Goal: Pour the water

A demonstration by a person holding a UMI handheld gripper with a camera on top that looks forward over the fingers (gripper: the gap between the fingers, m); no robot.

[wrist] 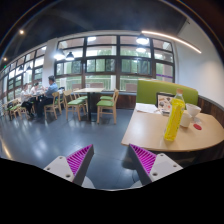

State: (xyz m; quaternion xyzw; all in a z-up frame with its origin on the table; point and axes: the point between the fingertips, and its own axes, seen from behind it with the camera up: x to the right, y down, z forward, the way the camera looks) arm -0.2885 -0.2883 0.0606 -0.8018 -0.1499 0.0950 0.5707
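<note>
open fingers (112, 160) face yellow bottle (175, 117) upright on wooden table (150, 132).

The tool (113, 162) is held level above the floor, its two fingers spread wide apart with nothing between them. The magenta pads (79, 158) face each other across the gap, pointing forward.

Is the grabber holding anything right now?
No. The gripper is open and empty. The yellow bottle stands on the table, beyond it.
</note>
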